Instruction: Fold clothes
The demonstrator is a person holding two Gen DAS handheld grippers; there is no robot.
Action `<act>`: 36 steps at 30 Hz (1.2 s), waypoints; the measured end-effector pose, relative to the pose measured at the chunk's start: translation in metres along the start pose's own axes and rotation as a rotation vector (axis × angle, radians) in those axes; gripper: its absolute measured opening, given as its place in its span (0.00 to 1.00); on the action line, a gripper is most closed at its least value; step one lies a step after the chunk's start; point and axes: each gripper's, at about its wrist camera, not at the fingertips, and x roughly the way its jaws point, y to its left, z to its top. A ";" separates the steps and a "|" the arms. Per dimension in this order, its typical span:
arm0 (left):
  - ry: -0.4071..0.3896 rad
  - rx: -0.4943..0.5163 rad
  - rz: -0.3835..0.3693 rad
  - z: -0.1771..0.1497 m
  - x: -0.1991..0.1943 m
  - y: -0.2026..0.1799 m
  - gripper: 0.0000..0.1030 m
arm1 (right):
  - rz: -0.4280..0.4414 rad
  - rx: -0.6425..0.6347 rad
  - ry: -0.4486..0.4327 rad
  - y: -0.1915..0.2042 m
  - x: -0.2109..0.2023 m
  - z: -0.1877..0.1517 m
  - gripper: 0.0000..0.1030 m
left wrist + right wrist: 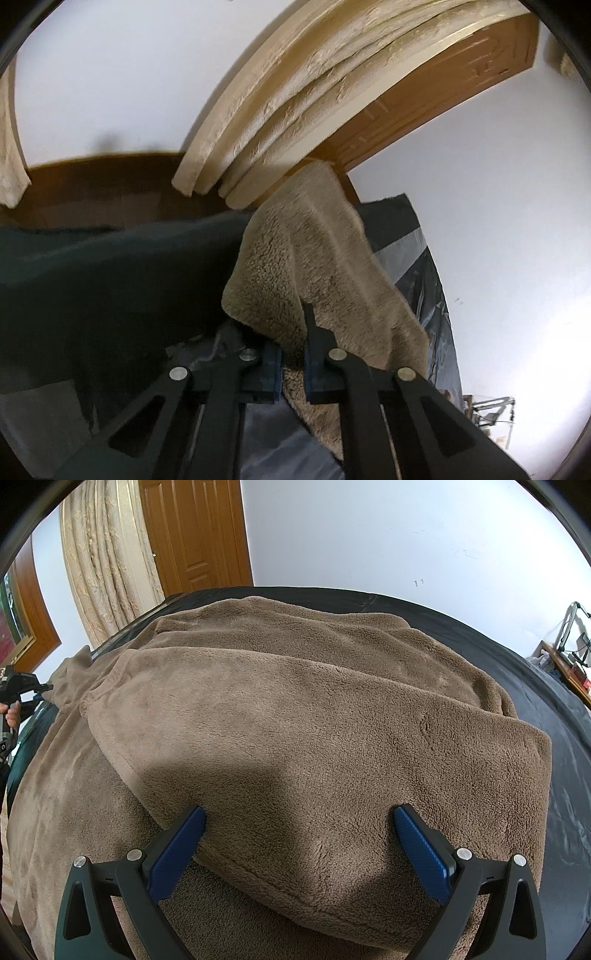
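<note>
Fingers of the left gripper [293, 363] are pinched together on a fold of brown fleece garment [314, 258], fabric bunched between the blue pads [275, 373]; no earlier view, so only the clamp itself is noted. From that wrist the fleece rises in a ridge toward 12 o'clock, hanging off the pads, with dark bed cover [110, 277] spreading to 9 o'clock and a grey glossy sheet [417, 266] at 3 o'clock. Right gripper [299, 834] stands wide apart, blue fingers [181, 849] resting on or just above the fleece, nothing pinched between them. Garment [295, 720] lies spread over the black bed cover [561, 775], a folded-over layer on top filling the centre, its hem running from 8 o'clock to 4 o'clock. At 9 o'clock in the right wrist view, the left gripper [22, 690] holds the garment's far end, a hand [13, 716] behind it. Outward: beige curtain [107, 572] at 11 o'clock, wooden door [195, 535] just beside it, white wall [406, 535] at 1 o'clock.
</note>
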 end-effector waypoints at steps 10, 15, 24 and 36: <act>-0.179 0.501 -0.126 -0.059 -0.046 -0.157 0.08 | 0.000 0.000 0.000 -0.001 0.001 -0.001 1.00; -0.144 0.907 -0.275 -0.154 -0.048 -0.235 0.09 | -0.001 0.000 0.000 -0.001 0.001 0.000 1.00; 0.084 1.779 -0.353 -0.386 -0.024 -0.242 0.15 | -0.001 0.000 0.000 -0.001 0.002 0.000 1.00; 0.122 1.688 -0.404 -0.374 -0.032 -0.211 0.78 | -0.001 0.001 0.000 -0.002 0.001 0.000 1.00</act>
